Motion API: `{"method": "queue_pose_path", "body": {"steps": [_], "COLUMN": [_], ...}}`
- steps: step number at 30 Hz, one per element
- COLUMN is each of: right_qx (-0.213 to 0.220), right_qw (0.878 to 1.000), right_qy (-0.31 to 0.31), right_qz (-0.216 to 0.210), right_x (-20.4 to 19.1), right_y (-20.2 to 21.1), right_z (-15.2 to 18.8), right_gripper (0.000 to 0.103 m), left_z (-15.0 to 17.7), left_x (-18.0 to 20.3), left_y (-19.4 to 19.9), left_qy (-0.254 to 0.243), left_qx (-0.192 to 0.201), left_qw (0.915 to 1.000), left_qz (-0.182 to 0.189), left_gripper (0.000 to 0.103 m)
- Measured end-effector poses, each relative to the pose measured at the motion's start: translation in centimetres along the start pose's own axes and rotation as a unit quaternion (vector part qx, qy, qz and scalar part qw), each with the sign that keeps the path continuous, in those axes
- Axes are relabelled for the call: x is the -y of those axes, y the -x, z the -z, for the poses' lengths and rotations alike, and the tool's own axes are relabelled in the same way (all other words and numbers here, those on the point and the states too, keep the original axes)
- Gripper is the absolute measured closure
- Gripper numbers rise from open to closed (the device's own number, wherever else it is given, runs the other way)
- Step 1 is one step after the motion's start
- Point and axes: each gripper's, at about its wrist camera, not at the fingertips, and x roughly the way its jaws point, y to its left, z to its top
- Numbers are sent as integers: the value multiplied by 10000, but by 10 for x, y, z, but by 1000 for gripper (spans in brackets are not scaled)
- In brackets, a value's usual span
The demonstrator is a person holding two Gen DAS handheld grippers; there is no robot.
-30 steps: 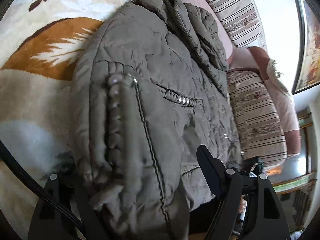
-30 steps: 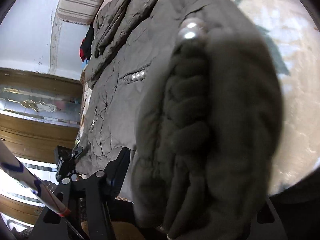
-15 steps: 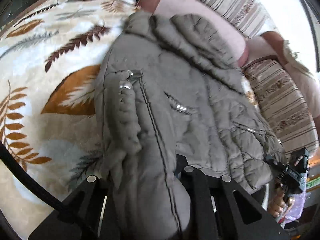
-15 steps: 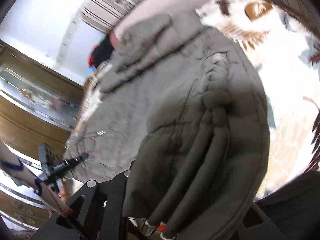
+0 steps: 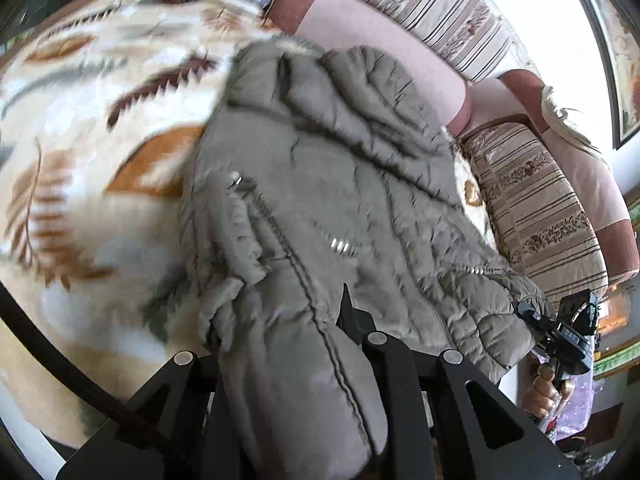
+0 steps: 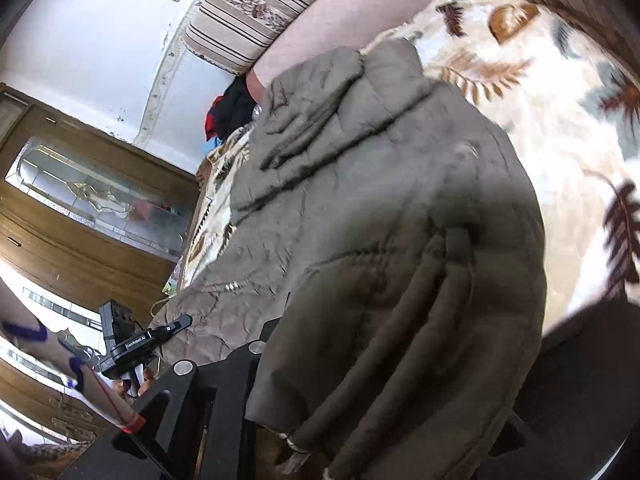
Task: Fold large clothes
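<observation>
A grey-olive quilted jacket lies on a leaf-patterned blanket. It also fills the right wrist view. My left gripper is shut on the jacket's hem beside the zipper and ribbed band, and the fabric drapes over its fingers. My right gripper is shut on the other hem corner, with the thick ribbed edge hanging over its fingers. The right gripper also shows far right in the left wrist view. The left gripper shows at lower left in the right wrist view.
Striped sofa cushions and a pink backrest border the blanket at the back and right. A wooden glass-fronted cabinet stands to the left. Dark and red clothes lie by the sofa arm.
Both grippers have drawn back and up with the hem. More of the jacket and blanket shows. The left gripper's jaws, apart a second ago, are shut on the hem.
</observation>
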Motion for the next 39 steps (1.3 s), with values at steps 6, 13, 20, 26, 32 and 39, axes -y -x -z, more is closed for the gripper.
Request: {"method": "queue_pose_path", "body": {"steps": [6,13,20,26,32,39], "right_qx": [339,731,682,450,360,375], "right_qw": [9988,9971,9971,9951,9915,9872], "right_qy": [354,141,-303,-702,-923,-1256], "right_qz": [-85,-167,-126,529,845,907], "right_x": [-39,-53,-36,-4,29,41], "right_y": [-5,-25,-75,-139,-178,-193], "right_z": [-56,-147,-225,-284,-310,-328], "right_gripper": [82,81,77,73,73,69], "left_z": [-59,-150,-239,-297,-326,-343], "left_x": [22,41,36,29,13,12], "left_y": [12,-8,-61,-142,-195,-201], "left_qy": [-291,-333,52,140,388,679], "left_qx": [519,650,317,-1,-192,-165], "left_qw": [9981,9973,9995,9975,9960,9957], "left_qz": [184,-6,-43,-691,-780,-615], "left_gripper": [87,86,85,83,82,79]}}
